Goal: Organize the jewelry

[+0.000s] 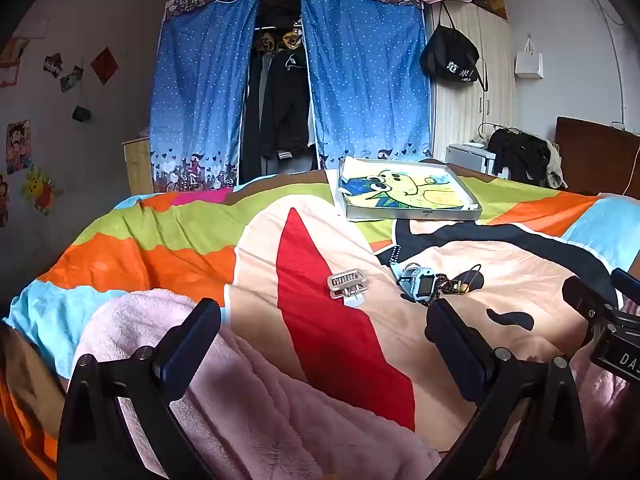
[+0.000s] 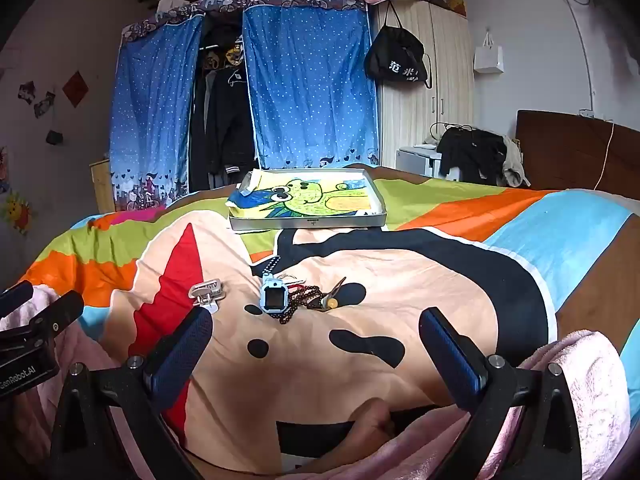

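Note:
On the bedspread lie a silver hair clip [image 1: 347, 285] [image 2: 208, 292], a light blue watch [image 1: 417, 285] [image 2: 273, 299] and a dark bead string [image 1: 448, 285] [image 2: 301, 300] beside a small dark clip with a yellow bead [image 2: 334, 296]. Farther back sits a shallow grey tray [image 1: 412, 213] [image 2: 308, 222] lined with a green cartoon drawing. My left gripper [image 1: 324, 320] is open, low over the bed, short of the hair clip. Open as well, my right gripper [image 2: 316, 332] hovers just before the watch and beads. Nothing sits between either pair of fingers.
Pink fleece cloth [image 1: 248, 400] [image 2: 580, 380] bunches at the near edge. A blue-curtained wardrobe [image 1: 288, 88] stands beyond the bed, with white cupboards [image 2: 424, 80] and a wooden headboard [image 2: 580, 152] at right. The other gripper shows at each view's side edge [image 1: 608, 320] [image 2: 28, 332].

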Motion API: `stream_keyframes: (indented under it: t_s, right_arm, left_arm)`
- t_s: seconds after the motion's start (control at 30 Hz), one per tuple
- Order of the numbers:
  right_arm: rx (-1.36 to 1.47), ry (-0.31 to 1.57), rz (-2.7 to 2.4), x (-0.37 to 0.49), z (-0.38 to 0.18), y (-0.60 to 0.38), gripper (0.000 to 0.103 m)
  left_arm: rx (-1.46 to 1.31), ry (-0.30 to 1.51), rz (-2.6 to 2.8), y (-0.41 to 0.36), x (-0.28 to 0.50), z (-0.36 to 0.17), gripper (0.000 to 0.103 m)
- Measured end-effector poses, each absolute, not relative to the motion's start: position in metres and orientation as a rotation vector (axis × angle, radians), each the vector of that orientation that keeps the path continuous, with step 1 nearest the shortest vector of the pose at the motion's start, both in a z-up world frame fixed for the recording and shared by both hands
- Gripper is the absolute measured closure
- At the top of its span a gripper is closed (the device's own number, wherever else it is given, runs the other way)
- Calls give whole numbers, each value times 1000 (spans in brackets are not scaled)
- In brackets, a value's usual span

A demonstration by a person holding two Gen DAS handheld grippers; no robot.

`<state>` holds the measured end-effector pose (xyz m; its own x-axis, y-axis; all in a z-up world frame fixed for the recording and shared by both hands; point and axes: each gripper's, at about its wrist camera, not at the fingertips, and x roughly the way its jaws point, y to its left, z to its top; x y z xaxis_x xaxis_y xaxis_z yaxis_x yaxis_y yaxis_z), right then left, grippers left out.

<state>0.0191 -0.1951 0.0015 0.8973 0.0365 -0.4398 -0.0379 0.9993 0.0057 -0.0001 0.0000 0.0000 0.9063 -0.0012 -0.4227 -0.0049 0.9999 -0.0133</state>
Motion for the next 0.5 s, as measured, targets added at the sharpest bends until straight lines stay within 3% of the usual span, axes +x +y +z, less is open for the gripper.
stream_keyframes:
  t_s: [0.5]
  right_arm:
    - [10,451,41,18,3,-196,0]
  left_arm:
    - [-17,439,1,-7,-1,0,2]
